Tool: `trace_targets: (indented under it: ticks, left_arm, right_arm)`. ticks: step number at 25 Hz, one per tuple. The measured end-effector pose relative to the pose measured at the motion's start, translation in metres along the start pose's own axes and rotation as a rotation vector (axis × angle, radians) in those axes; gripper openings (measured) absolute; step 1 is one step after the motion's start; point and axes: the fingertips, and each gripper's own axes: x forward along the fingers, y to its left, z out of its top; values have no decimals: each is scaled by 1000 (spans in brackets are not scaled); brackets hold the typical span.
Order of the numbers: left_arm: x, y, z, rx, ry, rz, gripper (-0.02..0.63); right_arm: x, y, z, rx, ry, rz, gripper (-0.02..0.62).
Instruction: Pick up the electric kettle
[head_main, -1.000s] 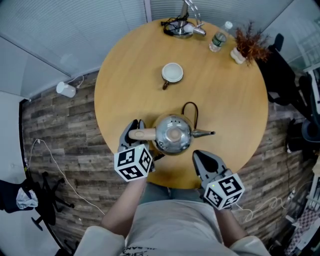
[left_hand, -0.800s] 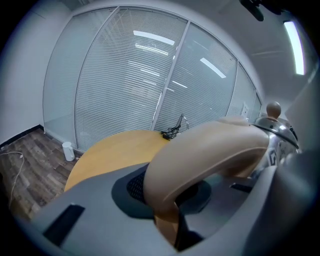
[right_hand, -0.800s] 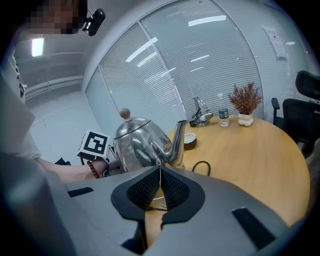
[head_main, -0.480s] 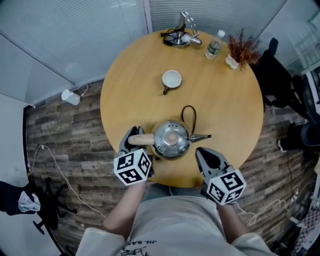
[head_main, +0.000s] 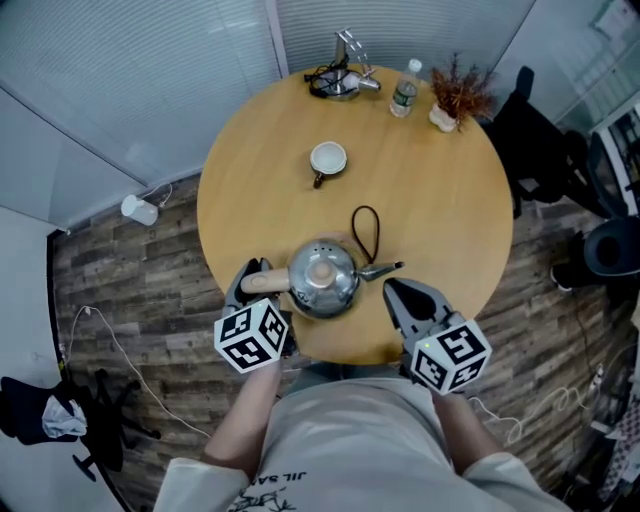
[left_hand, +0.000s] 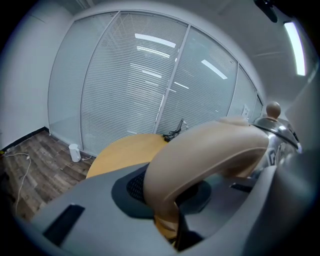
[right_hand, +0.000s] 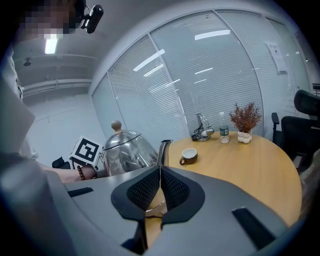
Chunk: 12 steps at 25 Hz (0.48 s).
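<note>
Plainly, the left gripper (head_main: 252, 278) has its fingers (left_hand: 100, 210) closed part-way on the beige handle (left_hand: 200, 155) of the electric kettle (head_main: 322, 280), one finger on each side of it. The lower end of the handle drops out of sight between the two pads, and the left gripper view cuts off most of the steel body at its right edge.

The kettle is at the near middle of the round counter (head_main: 440, 200), with its handle to the left and its spout (head_main: 385, 268) to the right. From above, the body hides its own base, so I cannot tell whether it touches the wood.

The right gripper (right_hand: 160, 172) is just right of the spout and apart from it. Its fingers are pressed together with nothing between them.

A black cord loop (head_main: 366, 228) lies just beyond the kettle; its near end is hidden behind the body. Farther off stands a white cup (head_main: 327, 159). At the far edge are a tangle of black wire (head_main: 335, 80) too small to identify, a bottle (head_main: 404, 88) and a dried plant (head_main: 455, 95).
</note>
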Motion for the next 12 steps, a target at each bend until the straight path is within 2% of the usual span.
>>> trace_targets:
  ticks: [12]
  left_arm:
    - [-23,-4,6,-19,-18,12,63]
  right_arm:
    - [-19,12,12,-31,-40,16,32]
